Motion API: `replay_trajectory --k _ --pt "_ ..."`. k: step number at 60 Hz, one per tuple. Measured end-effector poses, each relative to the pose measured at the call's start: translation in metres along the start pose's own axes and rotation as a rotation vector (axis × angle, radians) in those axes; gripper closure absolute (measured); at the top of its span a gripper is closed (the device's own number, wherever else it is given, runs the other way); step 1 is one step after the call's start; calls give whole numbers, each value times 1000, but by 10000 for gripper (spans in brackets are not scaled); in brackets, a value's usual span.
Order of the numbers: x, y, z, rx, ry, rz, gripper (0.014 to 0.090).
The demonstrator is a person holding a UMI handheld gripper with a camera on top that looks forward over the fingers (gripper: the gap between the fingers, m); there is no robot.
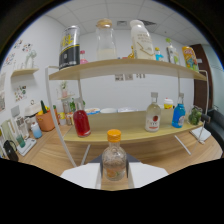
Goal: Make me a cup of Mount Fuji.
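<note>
A small clear bottle (114, 159) with an orange cap stands upright between my gripper's (114, 174) two white fingers (81, 176). Both fingers press against its sides, so the gripper is shut on it. The bottle's base is hidden below the fingers. Just beyond it is a two-tier wooden shelf (130, 134). On its lower board stand a red bottle (81, 123), a clear bottle with a red label (153, 118) and a blue bottle (178, 115).
The upper board (125, 66) carries a black and yellow can (69, 47), a clear jar with a gold lid (105, 40), a white carton (141, 40) and smaller bottles. Beside the shelf on the left counter stand an orange pot (45, 120) and glasses.
</note>
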Motion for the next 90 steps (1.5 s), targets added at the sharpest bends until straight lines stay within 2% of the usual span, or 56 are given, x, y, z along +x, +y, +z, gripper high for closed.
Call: replay_trajectory --k 10,22,26,46,57,70,80,90 --pt "1 30 -6 -45 -32 200 694" --pt "4 45 -4 -132 -110 766 694" --pt "11 48 -3 -130 -126 897 693" --pt "12 25 -2 -111 -315 1581 696" --pt "13 18 -3 -102 -371 1762 695" --pt "14 17 -4 -100 -332 1699 696" --pt "10 1 -17 -55 -255 1288 694" --pt "-6 -37 -29 89 -152 677 692"
